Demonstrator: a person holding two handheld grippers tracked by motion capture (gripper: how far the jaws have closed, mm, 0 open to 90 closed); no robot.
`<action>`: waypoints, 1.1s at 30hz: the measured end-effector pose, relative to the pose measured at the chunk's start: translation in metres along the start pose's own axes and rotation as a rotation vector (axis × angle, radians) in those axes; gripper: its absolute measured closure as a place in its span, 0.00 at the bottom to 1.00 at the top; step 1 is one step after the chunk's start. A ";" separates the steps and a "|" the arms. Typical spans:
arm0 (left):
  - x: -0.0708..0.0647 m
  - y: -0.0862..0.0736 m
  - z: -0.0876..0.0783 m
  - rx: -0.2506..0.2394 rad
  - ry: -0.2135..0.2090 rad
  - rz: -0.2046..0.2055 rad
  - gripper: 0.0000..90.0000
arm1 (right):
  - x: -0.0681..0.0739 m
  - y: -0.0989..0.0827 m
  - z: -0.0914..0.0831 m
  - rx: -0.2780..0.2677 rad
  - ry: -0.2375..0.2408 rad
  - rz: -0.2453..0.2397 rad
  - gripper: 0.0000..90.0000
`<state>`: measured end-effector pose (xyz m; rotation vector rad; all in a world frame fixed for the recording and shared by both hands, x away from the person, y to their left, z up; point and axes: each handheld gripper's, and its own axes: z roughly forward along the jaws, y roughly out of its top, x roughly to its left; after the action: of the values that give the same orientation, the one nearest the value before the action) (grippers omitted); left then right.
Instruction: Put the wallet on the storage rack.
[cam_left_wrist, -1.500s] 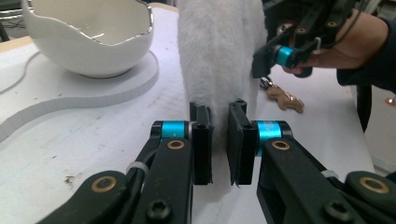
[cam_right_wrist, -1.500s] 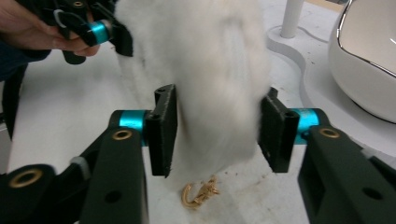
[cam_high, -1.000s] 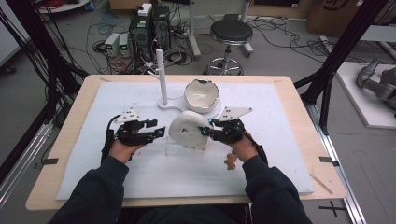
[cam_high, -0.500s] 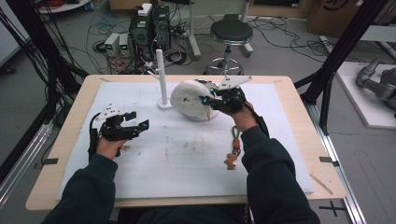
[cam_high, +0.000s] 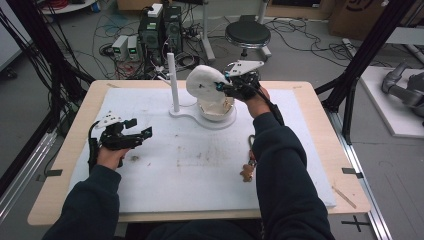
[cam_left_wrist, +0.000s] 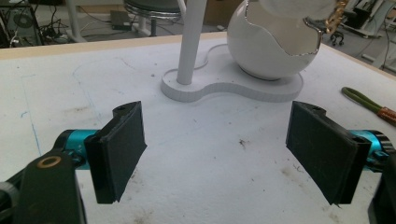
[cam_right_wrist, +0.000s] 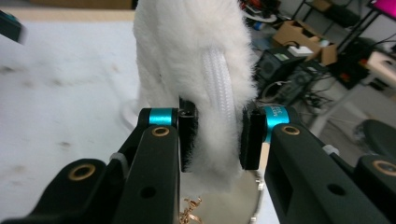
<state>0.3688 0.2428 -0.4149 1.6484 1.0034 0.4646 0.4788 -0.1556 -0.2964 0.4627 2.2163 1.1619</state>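
Mid desk: bare mat (cam_high: 200, 165) between both arms, open to pass.
Far middle: post (cam_high: 172, 80) and bowl (cam_high: 216, 111) on one base (cam_high: 186, 116) block the way.
Above bowl: right tool (cam_high: 226, 86) holding fluffy cloth (cam_high: 205, 82).
Near right: keyring (cam_high: 248, 167) beside the right sleeve.

Even, soft overhead light fills the high view, leaving the white foam-covered wooden table (cam_high: 165, 175) bright and nearly free of hard shadows, though that picture is coarse and slightly soft throughout. In the left gripper view the white egg-shaped cracked ceramic bowl (cam_left_wrist: 275, 46) carries a mild sheen and throws a faint shadow onto its flat white base near the table's far edge, while the nearest black parts at the bottom corners blur. In the right gripper view the fluffy white plush pad (cam_right_wrist: 196, 70) is sharp, but the table surface and cluttered background beyond are well out of focus.
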 end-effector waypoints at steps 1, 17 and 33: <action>0.000 0.000 0.000 0.000 -0.003 0.000 0.22 | -0.001 -0.002 0.003 0.018 -0.007 -0.003 0.83; 0.001 -0.002 0.000 0.011 0.000 -0.007 0.23 | -0.011 -0.008 0.002 0.030 -0.076 -0.071 0.83; 0.002 -0.003 0.000 0.012 -0.002 -0.015 0.23 | -0.012 -0.017 0.013 0.113 -0.068 -0.125 0.83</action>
<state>0.3685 0.2445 -0.4176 1.6510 1.0185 0.4476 0.4960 -0.1634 -0.3124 0.3970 2.2256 0.9466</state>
